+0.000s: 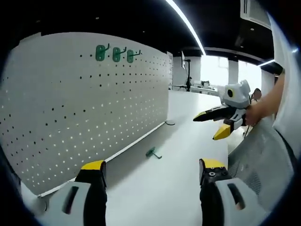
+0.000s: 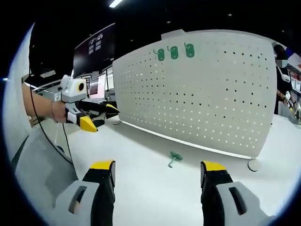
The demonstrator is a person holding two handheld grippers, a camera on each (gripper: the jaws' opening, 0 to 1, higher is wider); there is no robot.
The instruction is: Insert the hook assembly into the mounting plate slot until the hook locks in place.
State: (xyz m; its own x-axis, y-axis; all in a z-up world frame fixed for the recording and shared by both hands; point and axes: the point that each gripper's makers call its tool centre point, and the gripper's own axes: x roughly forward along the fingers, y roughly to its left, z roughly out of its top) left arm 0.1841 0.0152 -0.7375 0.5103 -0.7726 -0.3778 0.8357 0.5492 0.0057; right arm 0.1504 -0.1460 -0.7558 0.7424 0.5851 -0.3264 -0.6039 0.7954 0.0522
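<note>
On the smooth white bench (image 1: 178,155), a small green plastic hook assembly (image 1: 153,152) lies loose just in front of the upright white perforated pegboard mounting plate (image 1: 94,113). 3 matching green hooks (image 2: 173,52) already hang near its top edge. Both the left gripper (image 1: 153,172) and right gripper (image 2: 156,172) have their yellow-tipped fingers spread wide and empty. Best approach, I judge: pinch the hook by its stem, keep its prongs clear, then square them to a slot before pressing.
</note>
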